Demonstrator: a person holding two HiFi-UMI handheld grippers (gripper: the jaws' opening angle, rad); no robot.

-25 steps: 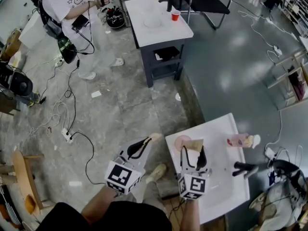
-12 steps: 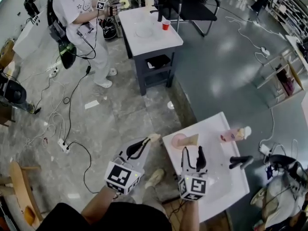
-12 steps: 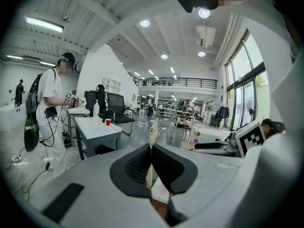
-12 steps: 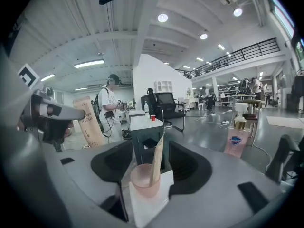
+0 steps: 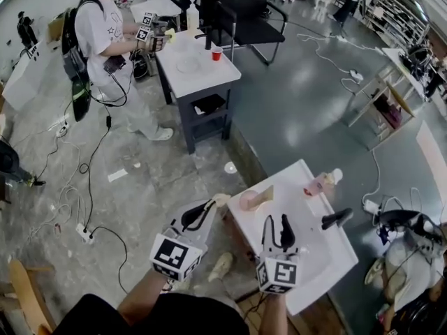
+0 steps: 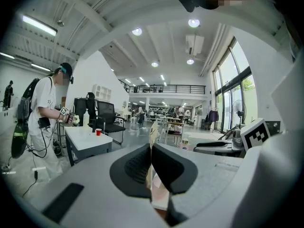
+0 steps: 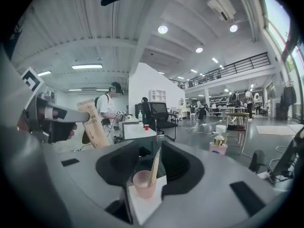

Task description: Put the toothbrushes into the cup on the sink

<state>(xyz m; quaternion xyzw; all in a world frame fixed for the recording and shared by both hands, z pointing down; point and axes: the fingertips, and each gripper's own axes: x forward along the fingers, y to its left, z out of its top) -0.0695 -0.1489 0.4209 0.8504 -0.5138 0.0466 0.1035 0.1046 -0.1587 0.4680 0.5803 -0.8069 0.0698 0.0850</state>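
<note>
Looking along the left gripper (image 6: 151, 150), we find its jaws pressed together on a paper-wrapped toothbrush (image 6: 153, 129). It is held just off the left side of the sink (image 5: 318, 253), tip near the pink cup (image 5: 247, 201) on the sink's corner, where a second wrapped toothbrush (image 5: 266, 195) leans. We note the right gripper (image 5: 277, 223) over the sink, jaws partly apart and closing with nothing between the pads, the cup ahead of them and untouched. Most of the held toothbrush is buried between the left pads, and from the head view the right gripper covers part of the basin beside the faucet (image 5: 336, 218).
</note>
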